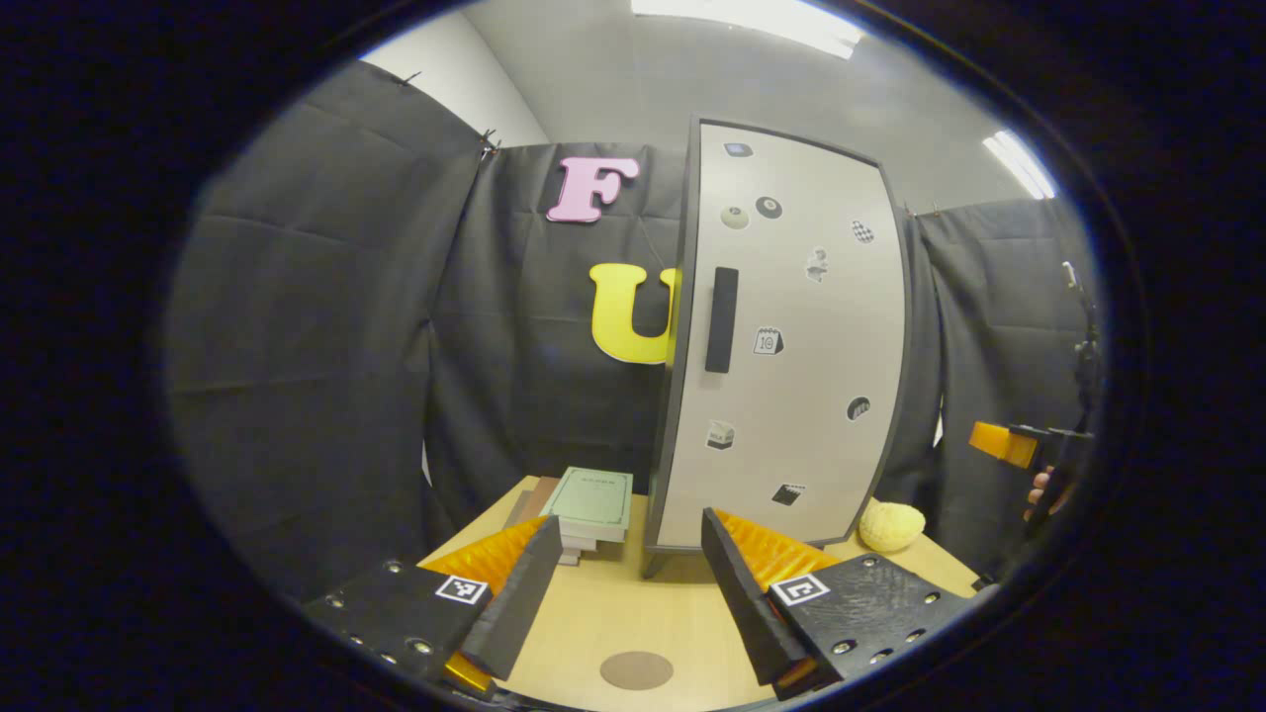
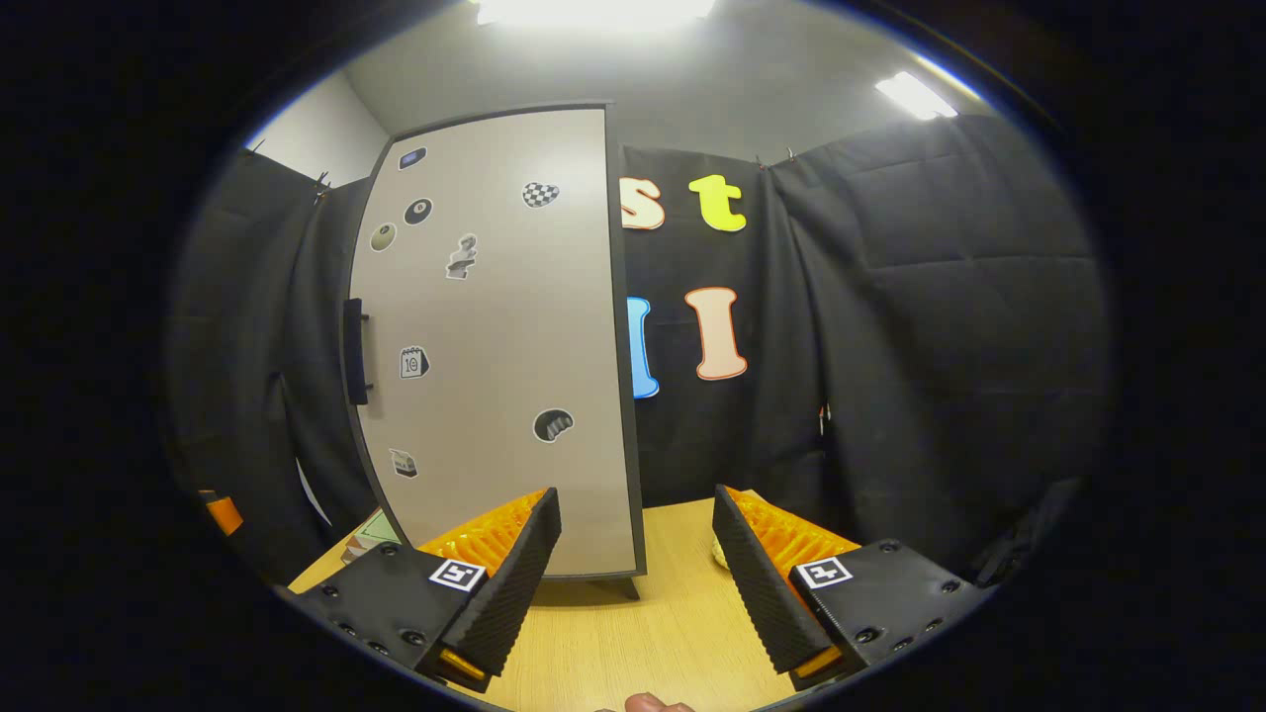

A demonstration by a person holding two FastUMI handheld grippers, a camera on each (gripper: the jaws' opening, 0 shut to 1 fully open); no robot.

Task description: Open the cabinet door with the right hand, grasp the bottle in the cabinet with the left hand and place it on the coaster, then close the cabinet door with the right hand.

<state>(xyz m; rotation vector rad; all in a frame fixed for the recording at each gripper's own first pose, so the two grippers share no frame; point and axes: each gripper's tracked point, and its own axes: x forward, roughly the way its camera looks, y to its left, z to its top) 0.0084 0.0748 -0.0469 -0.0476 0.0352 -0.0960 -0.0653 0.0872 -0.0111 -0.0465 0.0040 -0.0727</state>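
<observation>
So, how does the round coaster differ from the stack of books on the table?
The coaster is a flat, round, brown disc; the stack of books is rectangular, taller, with a pale green cover on top. The coaster lies near the left gripper; the books lie farther off, beside the cabinet. Both rest on the table.

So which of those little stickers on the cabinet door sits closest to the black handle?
The calendar sticker, just beside the handle at about mid-height of the cabinet door. The other stickers sit well above or below it.

bright ceiling lights [image 1: 752, 25] glare; edges bend, perhaps blurred.
</observation>
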